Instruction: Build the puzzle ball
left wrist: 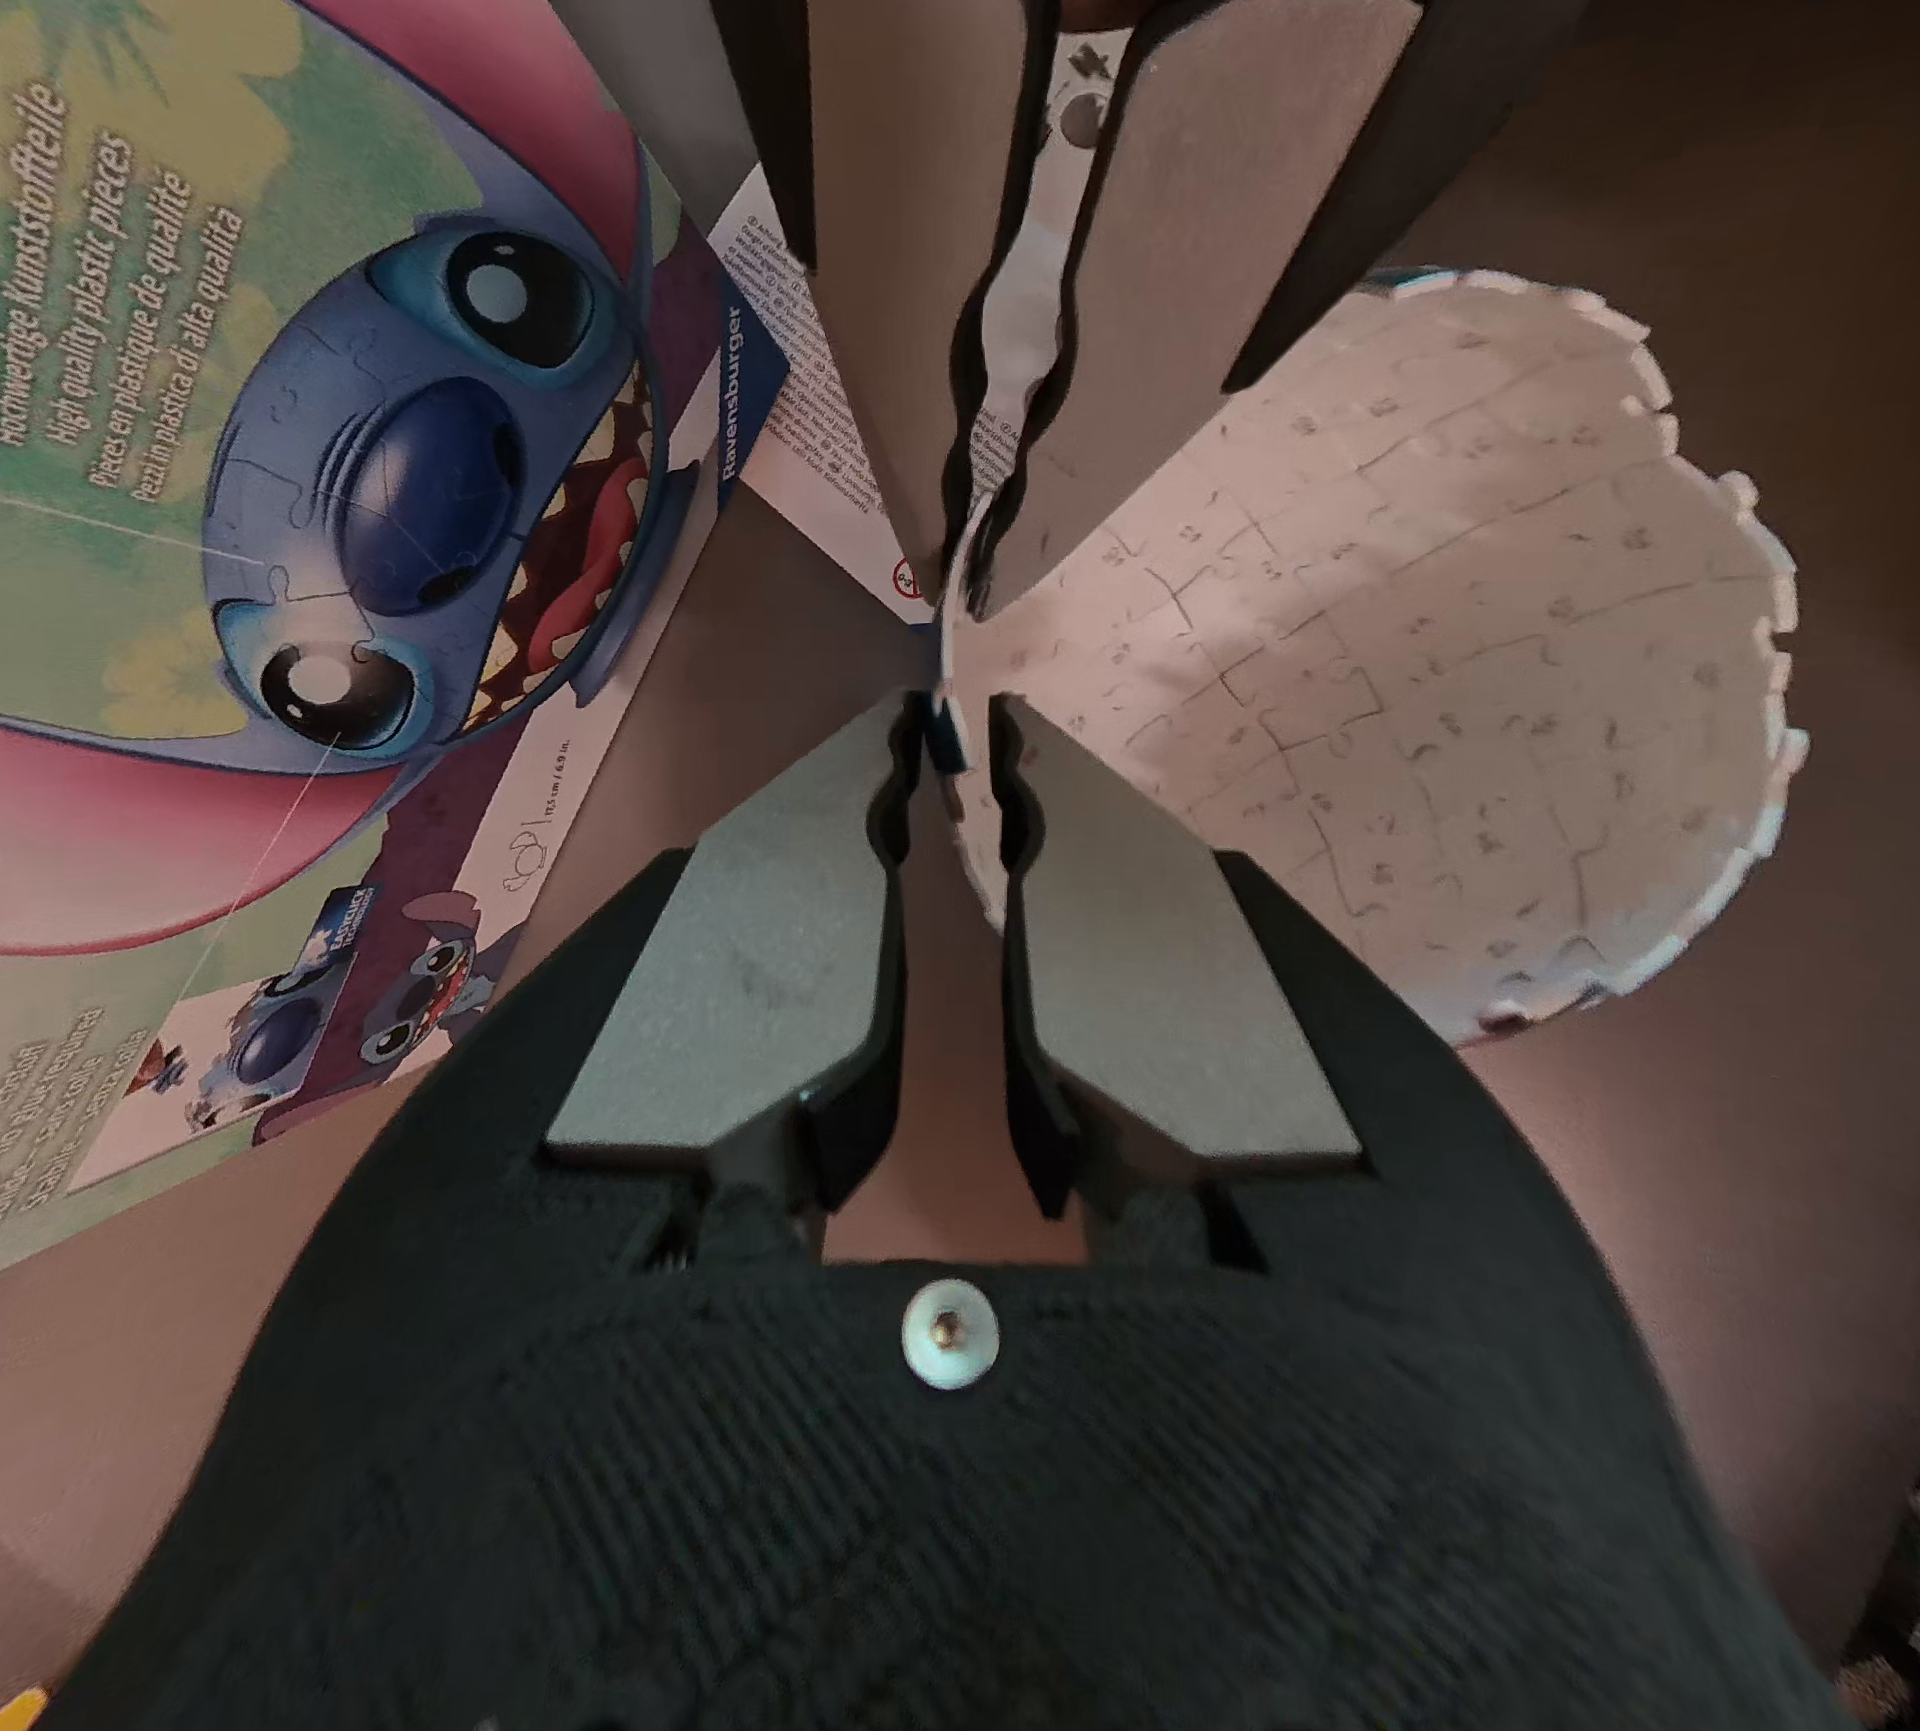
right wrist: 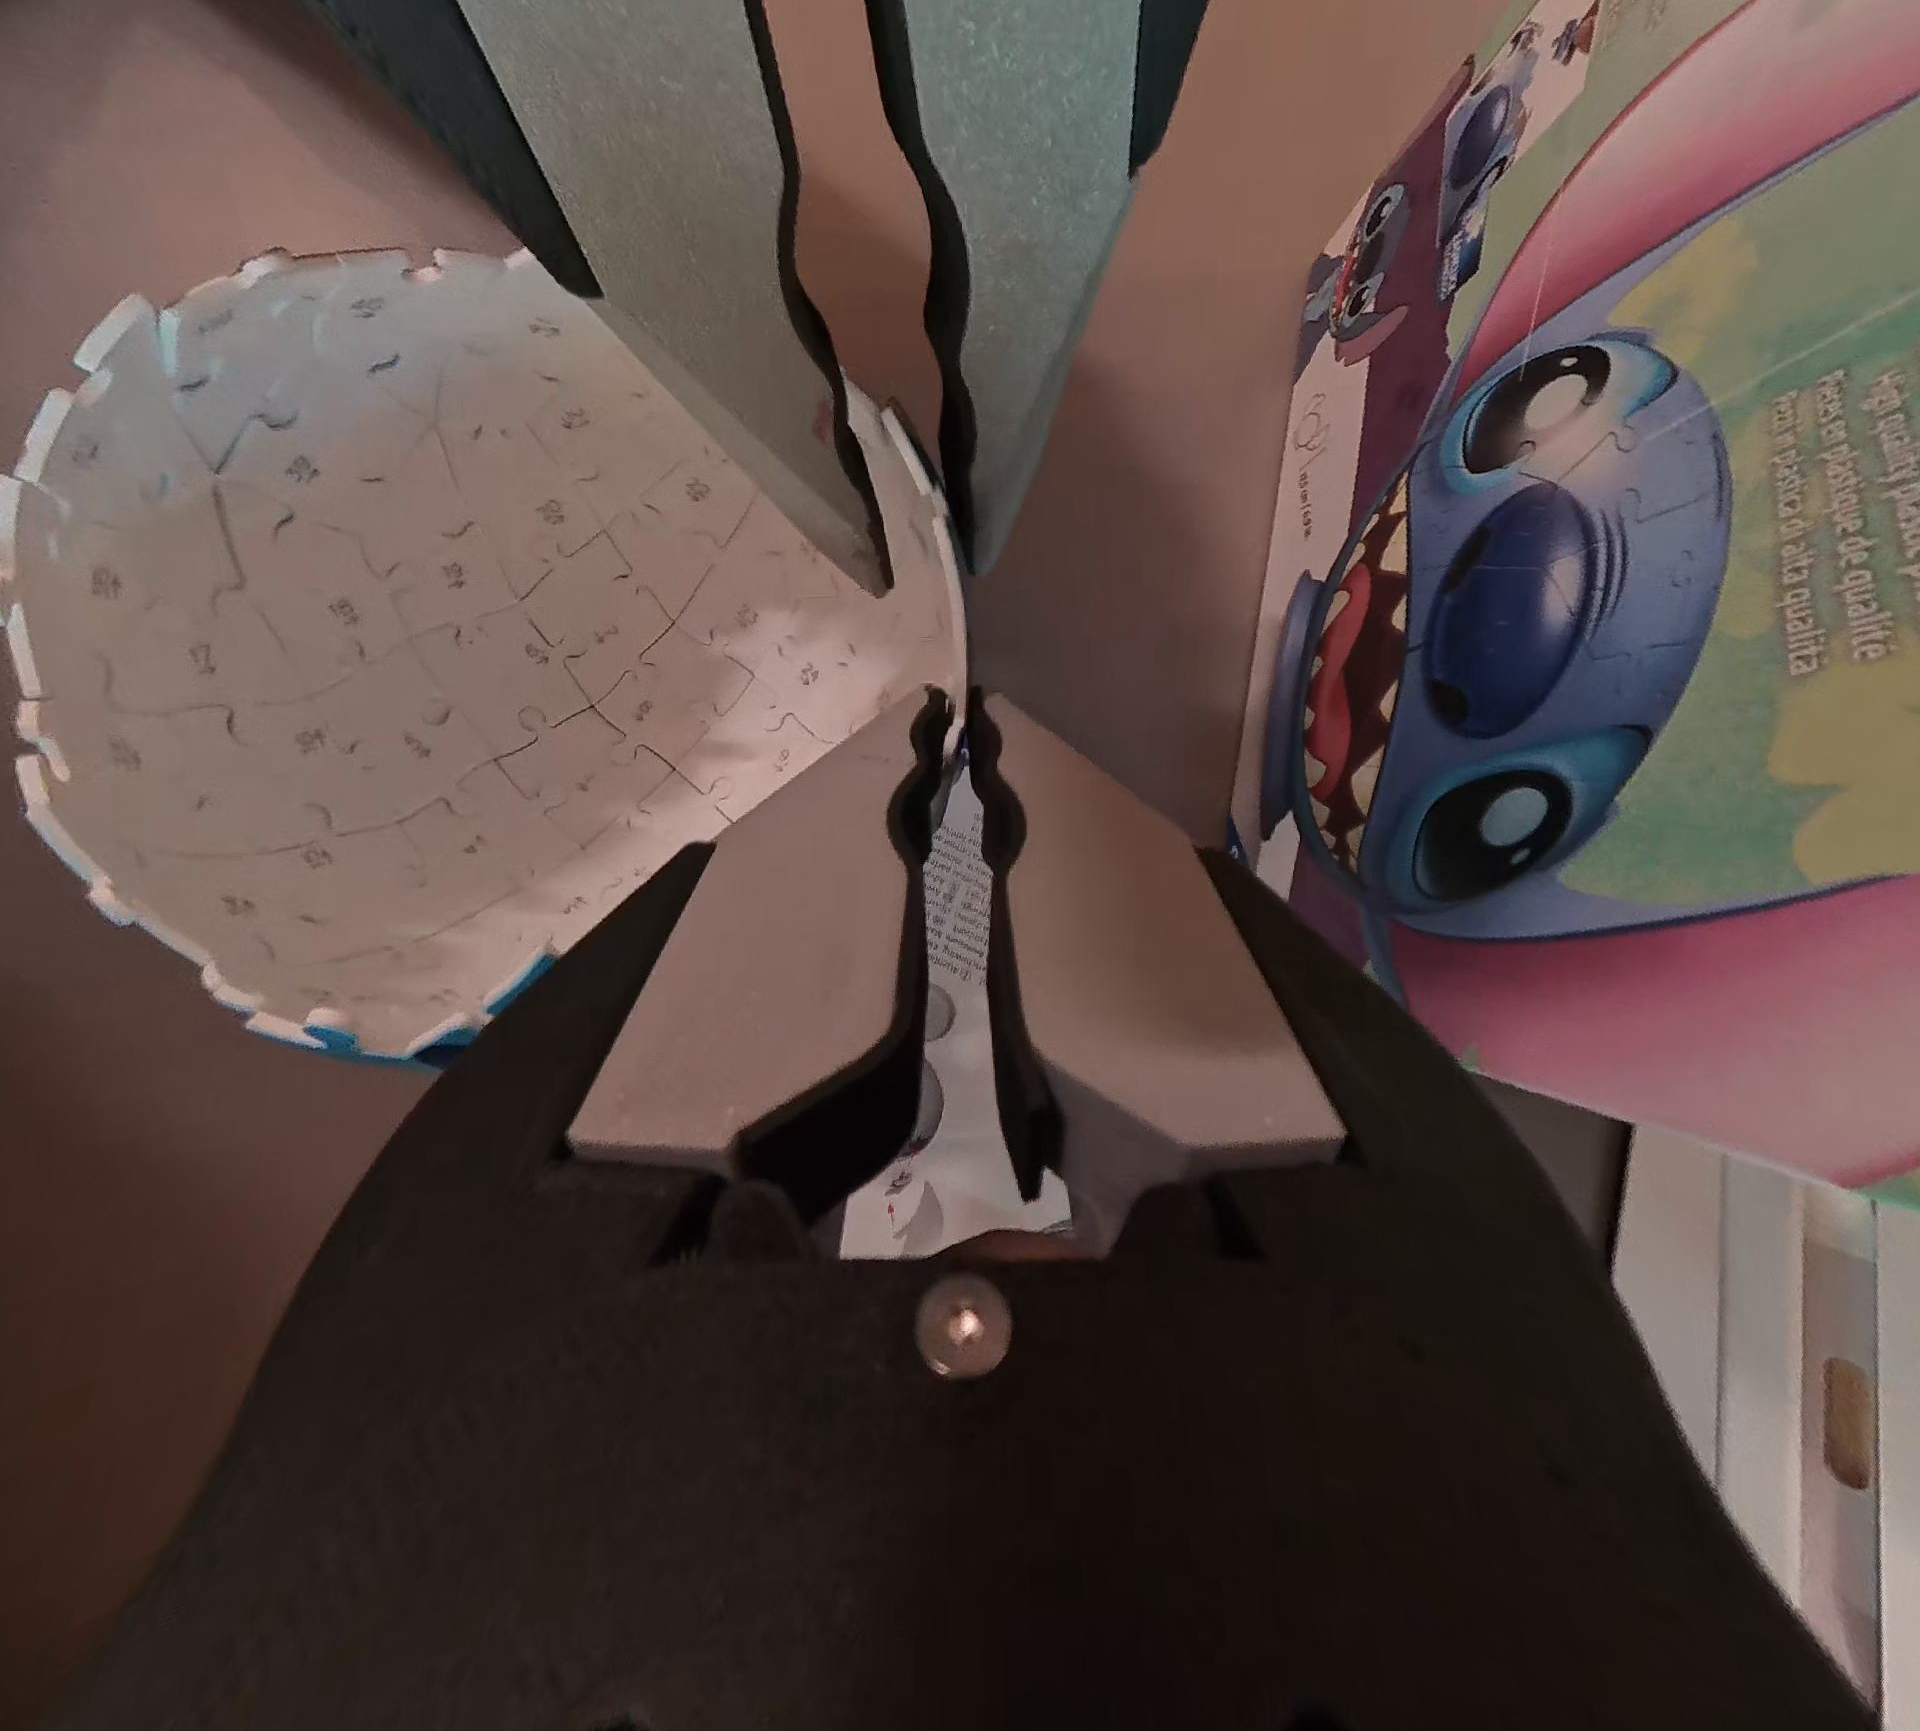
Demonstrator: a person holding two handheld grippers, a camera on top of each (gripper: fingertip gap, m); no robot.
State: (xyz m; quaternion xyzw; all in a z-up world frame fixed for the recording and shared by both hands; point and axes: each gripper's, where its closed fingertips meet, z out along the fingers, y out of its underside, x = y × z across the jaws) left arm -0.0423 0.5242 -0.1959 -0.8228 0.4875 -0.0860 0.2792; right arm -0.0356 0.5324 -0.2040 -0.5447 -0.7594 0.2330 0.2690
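Gripping the rim of one half-built puzzle ball shell (left wrist: 1403,642) from opposite ends: left hand-held gripper (left wrist: 954,725) and right hand-held gripper (right wrist: 961,720), two total, both clenched on the shell's edge. One printed puzzle box (left wrist: 208,434) lies beside it on the bench (left wrist: 1714,1266).

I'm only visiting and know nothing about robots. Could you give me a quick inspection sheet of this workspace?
Surface: brown tabletop.
Job's things: half-built ball, open side up, white inside, jagged rim; picture box lying beside it.
Clutter: printed leaflet lying under the grippers.
Grippers: left gripper and right gripper meet tip to tip, each pinching the ball's rim.
Cables: nothing seen.
Surroundings: pale boxes past the picture box.
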